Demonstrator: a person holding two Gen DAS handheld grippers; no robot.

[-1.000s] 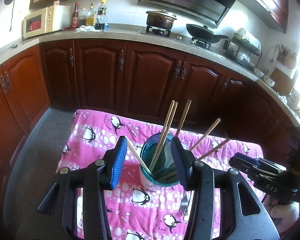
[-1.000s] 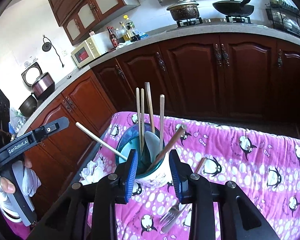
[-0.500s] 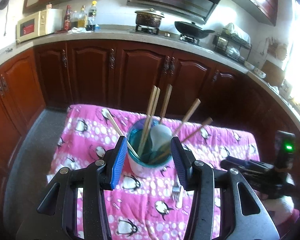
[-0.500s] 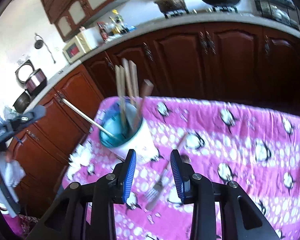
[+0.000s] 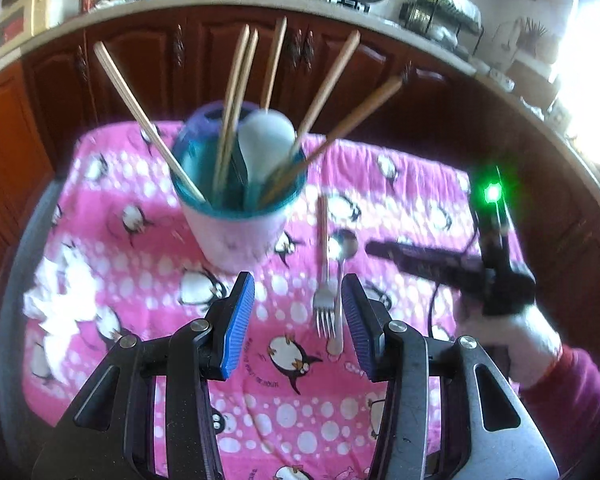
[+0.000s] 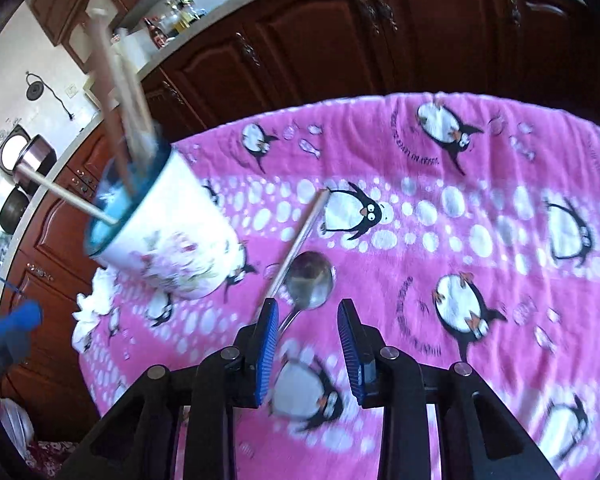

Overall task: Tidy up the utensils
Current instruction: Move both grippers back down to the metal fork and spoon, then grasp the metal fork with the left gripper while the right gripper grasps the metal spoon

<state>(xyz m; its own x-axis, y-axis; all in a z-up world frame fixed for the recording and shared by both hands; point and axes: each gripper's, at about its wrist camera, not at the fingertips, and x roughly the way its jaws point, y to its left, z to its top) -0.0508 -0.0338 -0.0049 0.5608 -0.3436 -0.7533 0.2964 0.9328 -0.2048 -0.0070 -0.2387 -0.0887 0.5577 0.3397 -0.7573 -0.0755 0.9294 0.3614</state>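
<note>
- While both grippers, left (image 5: 298,316) and right (image 6: 308,346), hover spread and empty, a steel fork (image 5: 324,280) and spoon (image 6: 309,280) lie on the pink penguin-print cloth (image 6: 480,208).
- Next move, likely: pinch one handle, then lift it into the white floral cup (image 6: 172,248) at far left, among its wooden chopsticks (image 5: 236,96).

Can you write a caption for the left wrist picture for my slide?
Open left tool above a fork and spoon lying beside a cup of chopsticks.

Both tools point downward with jaws apart and empty: left tool (image 5: 298,316), right tool (image 6: 308,346).
</note>
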